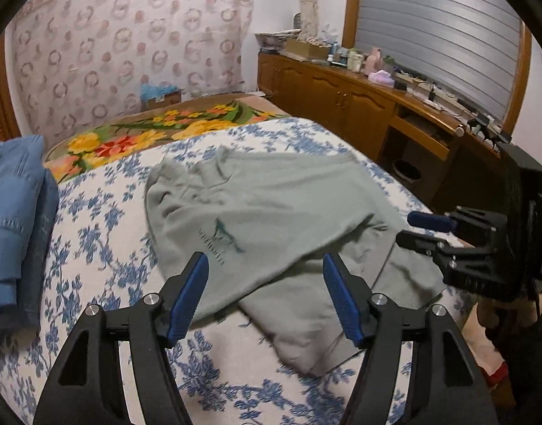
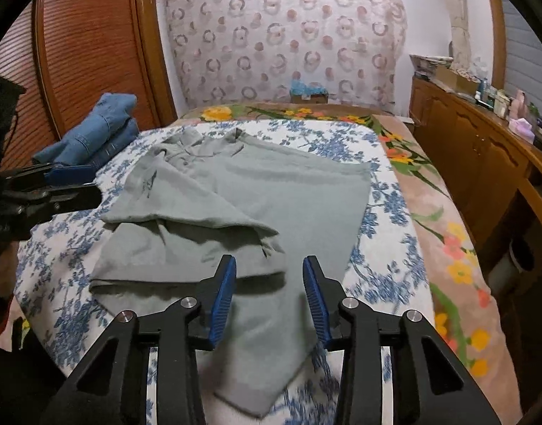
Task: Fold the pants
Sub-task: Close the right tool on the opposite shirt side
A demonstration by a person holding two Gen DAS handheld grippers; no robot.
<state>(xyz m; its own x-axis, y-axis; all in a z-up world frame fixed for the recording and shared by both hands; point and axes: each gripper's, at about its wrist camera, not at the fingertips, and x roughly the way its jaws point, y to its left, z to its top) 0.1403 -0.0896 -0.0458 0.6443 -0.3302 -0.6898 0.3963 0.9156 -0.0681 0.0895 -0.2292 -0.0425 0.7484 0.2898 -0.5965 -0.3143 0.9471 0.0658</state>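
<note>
Home bedroom: bed (image 2: 430,212), wardrobe (image 2: 93,42).

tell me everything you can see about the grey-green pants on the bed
The grey-green pants look like soft, thick sweatpant fabric, with a small dark print near one edge. They lie on the blue-and-white floral bedspread, partly folded: one layer is turned over another, leaving a raised diagonal fold edge and a leg end pointing toward the cameras. The cloth is creased, not smoothed flat. Both the left gripper and right gripper hover open above it; neither holds the fabric.
</note>
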